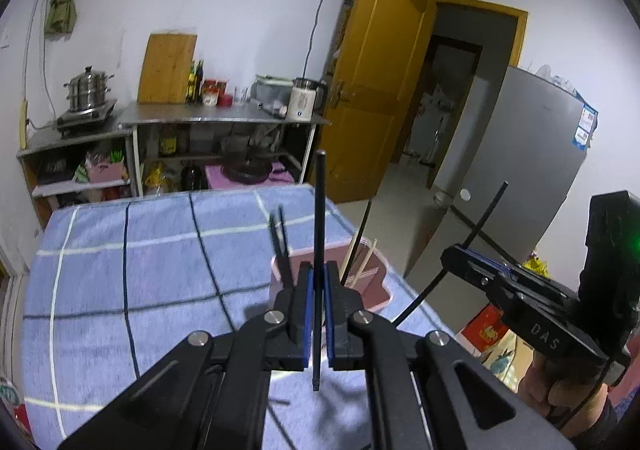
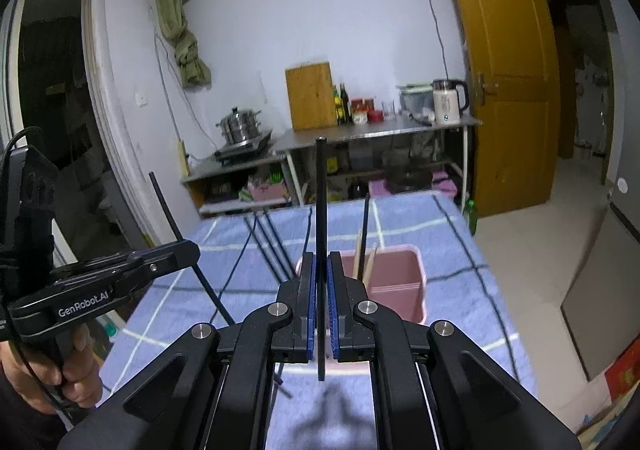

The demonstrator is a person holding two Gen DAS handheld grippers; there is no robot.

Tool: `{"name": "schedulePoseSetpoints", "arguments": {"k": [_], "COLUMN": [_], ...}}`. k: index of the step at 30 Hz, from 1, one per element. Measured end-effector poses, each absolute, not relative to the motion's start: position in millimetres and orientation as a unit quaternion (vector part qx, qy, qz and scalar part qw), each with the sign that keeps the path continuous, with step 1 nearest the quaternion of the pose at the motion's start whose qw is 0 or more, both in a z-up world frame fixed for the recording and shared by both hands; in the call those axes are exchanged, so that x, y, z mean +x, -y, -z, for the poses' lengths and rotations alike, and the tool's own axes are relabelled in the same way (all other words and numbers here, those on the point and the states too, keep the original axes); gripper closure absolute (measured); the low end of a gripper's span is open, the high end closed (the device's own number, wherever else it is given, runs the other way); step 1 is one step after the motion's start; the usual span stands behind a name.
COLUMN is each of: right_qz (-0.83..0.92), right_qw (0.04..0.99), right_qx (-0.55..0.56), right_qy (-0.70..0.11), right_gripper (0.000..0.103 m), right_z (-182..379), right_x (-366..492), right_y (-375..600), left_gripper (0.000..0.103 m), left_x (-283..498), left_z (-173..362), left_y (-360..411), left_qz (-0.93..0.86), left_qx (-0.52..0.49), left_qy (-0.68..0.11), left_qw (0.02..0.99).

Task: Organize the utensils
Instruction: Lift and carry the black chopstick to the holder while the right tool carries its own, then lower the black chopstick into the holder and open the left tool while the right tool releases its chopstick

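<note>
My left gripper [image 1: 319, 270] is shut on a black chopstick [image 1: 319, 210] held upright above the table. My right gripper [image 2: 321, 262] is shut on another black chopstick [image 2: 321, 210], also upright. A pink utensil holder [image 1: 372, 286] stands on the blue checked tablecloth [image 1: 140, 270] just beyond both grippers; it also shows in the right wrist view [image 2: 396, 286]. It holds black chopsticks [image 1: 280, 242] and wooden chopsticks [image 1: 366, 262]. The right gripper appears at the right of the left wrist view [image 1: 452, 256], the left gripper at the left of the right wrist view [image 2: 192, 250].
A steel shelf unit [image 1: 224, 118] with a pot, bottles, cutting board and kettle stands against the far wall. An orange door [image 1: 376, 82] is open at right. A grey fridge [image 1: 520, 170] stands right of the table. More black chopsticks [image 2: 268, 246] lean left of the holder.
</note>
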State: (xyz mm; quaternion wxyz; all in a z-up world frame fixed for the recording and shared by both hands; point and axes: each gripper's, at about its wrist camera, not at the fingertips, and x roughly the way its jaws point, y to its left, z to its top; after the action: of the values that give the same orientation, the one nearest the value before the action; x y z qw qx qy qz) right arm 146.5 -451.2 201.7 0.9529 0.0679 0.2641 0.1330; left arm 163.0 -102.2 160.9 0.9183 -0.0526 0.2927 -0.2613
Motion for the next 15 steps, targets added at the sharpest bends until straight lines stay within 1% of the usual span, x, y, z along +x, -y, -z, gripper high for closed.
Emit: {"name": "schedulePoseSetpoints", "arguments": {"k": [8,15], "right_qz": [-0.125,-0.123], "right_qw": [0.961,0.961], "right_qx": [0.076,0.079], "right_qy": [-0.235,-0.236], "right_gripper": [0.098,0.098], "right_z": [-227,-221], "right_x": [167,189], "right_y": [460,458], "left_gripper": [0.097,0.097], "left_x": [186,206], "left_z": [-185,-181], "left_y": [119,125], "left_qz": [0.265,0.263], "left_qx": [-0.053,-0.057], "left_qy": [-0.271,-0.272], "left_qw": [0.924,0.924]}}
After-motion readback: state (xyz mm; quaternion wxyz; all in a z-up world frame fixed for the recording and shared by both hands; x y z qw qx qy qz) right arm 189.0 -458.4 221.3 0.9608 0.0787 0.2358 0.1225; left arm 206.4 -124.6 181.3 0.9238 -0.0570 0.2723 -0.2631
